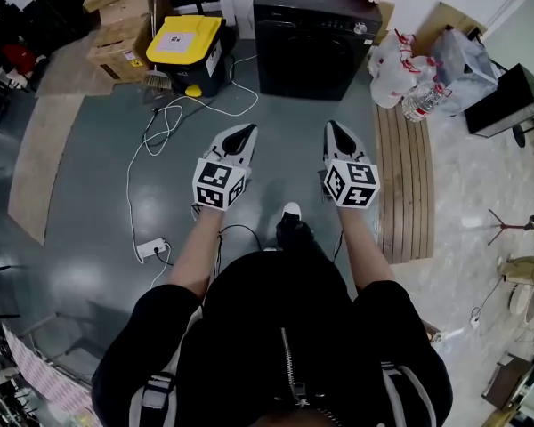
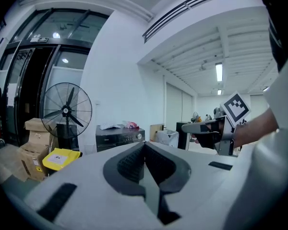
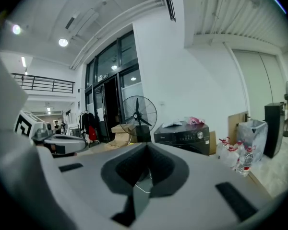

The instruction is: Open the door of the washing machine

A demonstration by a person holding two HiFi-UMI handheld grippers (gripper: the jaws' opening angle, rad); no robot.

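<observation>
The left claw [image 1: 241, 134] and the right claw [image 1: 336, 132] are held side by side over the grey floor [image 1: 98, 176]. The jaws of each are pressed together, with nothing between them. The washing machine [image 1: 313, 38] is seen well ahead of both claws, untouched, its door shut. A yellow-lidded box [image 1: 189, 41] is set to its left and bagged water bottles [image 1: 416, 94] to its right.
</observation>
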